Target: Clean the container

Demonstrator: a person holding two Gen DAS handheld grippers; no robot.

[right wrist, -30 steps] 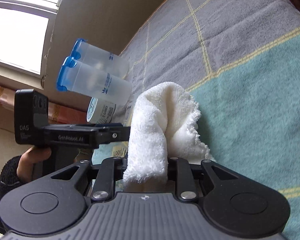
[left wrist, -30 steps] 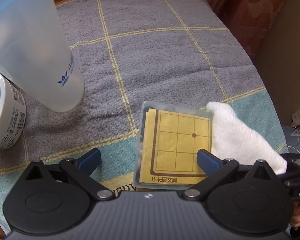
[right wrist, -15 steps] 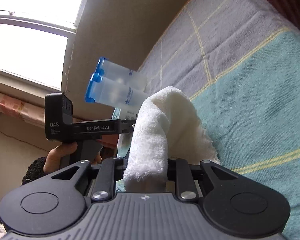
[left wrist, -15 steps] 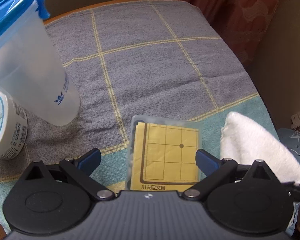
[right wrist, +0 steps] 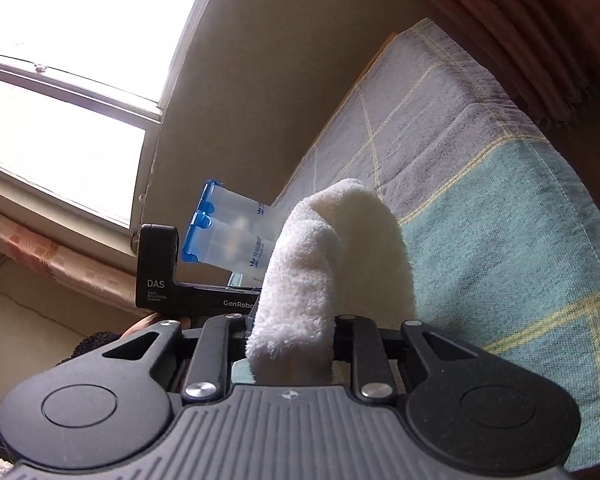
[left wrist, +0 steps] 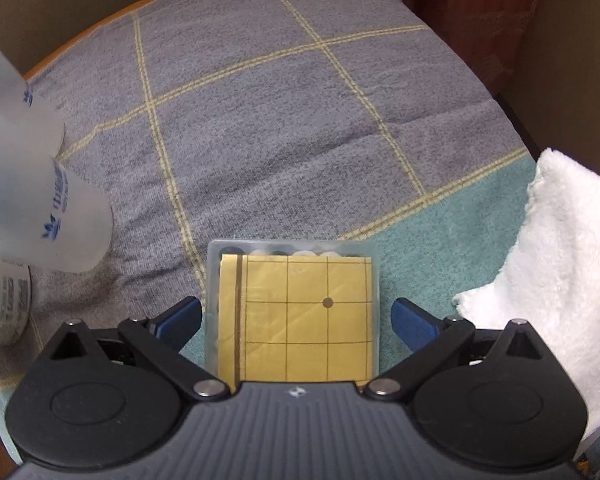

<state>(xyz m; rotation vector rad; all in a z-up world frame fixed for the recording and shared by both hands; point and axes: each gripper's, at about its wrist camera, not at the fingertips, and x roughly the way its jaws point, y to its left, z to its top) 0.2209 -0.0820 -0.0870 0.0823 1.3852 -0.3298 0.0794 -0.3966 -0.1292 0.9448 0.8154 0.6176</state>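
A flat clear plastic container (left wrist: 292,312) with a yellow grid sheet inside lies on the towel-covered table (left wrist: 260,120). My left gripper (left wrist: 296,316) is open and straddles it, one blue fingertip (left wrist: 180,316) close to each side; I cannot tell whether they touch it. The right gripper (right wrist: 290,344) is shut on a folded white cloth (right wrist: 328,272), held up off the table. That cloth (left wrist: 560,280) hangs to the right of the flat container in the left wrist view. The cloth hides the right fingertips.
Two tall frosted containers (left wrist: 32,184) with blue lids (right wrist: 200,232) stand at the left, beside a white round tub (left wrist: 4,304). The table's right edge drops off near a curtain (left wrist: 480,8). A hand (right wrist: 148,320) holds the left gripper body (right wrist: 160,280). A window (right wrist: 60,80) is behind.
My left gripper has moved forward so the flat container now lies between its fingers. The right gripper has lifted the cloth off the container's edge and drawn it to the right.
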